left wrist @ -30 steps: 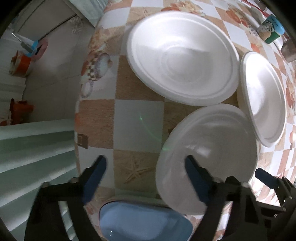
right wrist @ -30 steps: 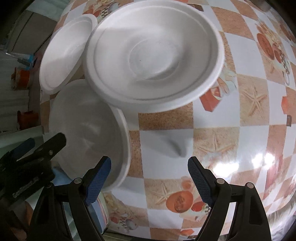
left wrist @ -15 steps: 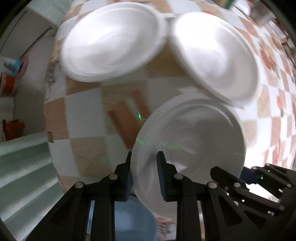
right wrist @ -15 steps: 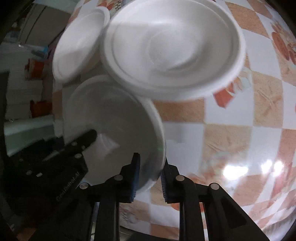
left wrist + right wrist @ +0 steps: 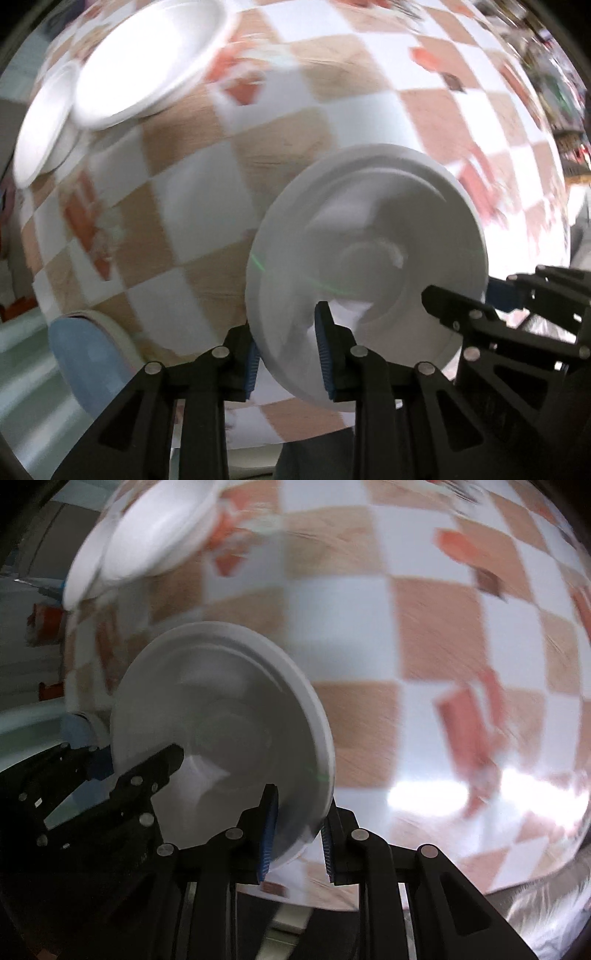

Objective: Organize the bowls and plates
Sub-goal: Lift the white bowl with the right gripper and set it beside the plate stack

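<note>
Lifted since a second ago, the white foam bowl [image 5: 369, 236] now hangs tilted above the checkered table [image 5: 207, 192].
Left gripper [image 5: 288, 350] and right gripper [image 5: 297, 830] each clamp opposite sides of its rim, fingers level beneath it; two more foam dishes [image 5: 147, 62] sit overlapping, well apart at the table's far edge.

Setting: domestic dining/kitchen area. Evidence: table w/ checkered printed oilcloth [image 5: 332, 74] (orange, tan, white squares); white foam plates [image 5: 147, 62] on it; blue stool seat [image 5: 88, 365] at table edge; red household containers [image 5: 46, 622] on floor, blurred.
</note>
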`<act>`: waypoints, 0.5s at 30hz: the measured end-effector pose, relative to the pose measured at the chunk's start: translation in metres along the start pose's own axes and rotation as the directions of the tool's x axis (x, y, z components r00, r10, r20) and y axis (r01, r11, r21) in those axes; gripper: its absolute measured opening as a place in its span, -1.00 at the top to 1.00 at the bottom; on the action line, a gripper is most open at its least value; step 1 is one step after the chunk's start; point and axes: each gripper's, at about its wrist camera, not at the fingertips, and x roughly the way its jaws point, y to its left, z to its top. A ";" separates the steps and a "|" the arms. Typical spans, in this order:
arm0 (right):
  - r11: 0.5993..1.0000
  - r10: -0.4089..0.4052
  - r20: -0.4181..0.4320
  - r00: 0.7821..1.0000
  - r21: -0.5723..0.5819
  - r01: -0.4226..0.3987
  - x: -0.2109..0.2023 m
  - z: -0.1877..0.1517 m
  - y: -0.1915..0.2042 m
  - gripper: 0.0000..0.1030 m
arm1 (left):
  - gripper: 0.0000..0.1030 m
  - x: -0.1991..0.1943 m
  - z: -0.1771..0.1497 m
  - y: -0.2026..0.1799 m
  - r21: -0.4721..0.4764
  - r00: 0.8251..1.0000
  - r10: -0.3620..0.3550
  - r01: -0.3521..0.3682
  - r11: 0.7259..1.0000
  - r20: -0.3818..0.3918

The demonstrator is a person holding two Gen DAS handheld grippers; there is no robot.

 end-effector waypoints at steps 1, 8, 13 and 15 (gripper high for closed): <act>1.000 -0.003 0.000 1.000 0.014 0.003 -0.001 -0.002 -0.008 0.54 | 0.29 0.000 -0.002 -0.005 0.012 1.000 -0.003 0.003 1.000 0.003; 0.999 -0.014 0.004 1.000 0.038 0.014 -0.010 0.004 -0.031 0.37 | -0.46 -0.017 -0.012 -0.015 0.035 0.999 -0.037 0.036 0.999 0.037; 0.995 -0.003 0.061 0.998 0.100 -0.003 -0.033 0.006 -0.065 -0.78 | -0.54 -0.040 -0.029 -0.001 -0.005 0.996 -0.072 0.073 0.997 0.048; 0.989 0.006 0.064 0.998 0.146 -0.015 -0.041 0.005 -0.088 -0.78 | -0.54 -0.040 -0.033 0.009 -0.026 0.997 -0.062 0.063 0.998 0.039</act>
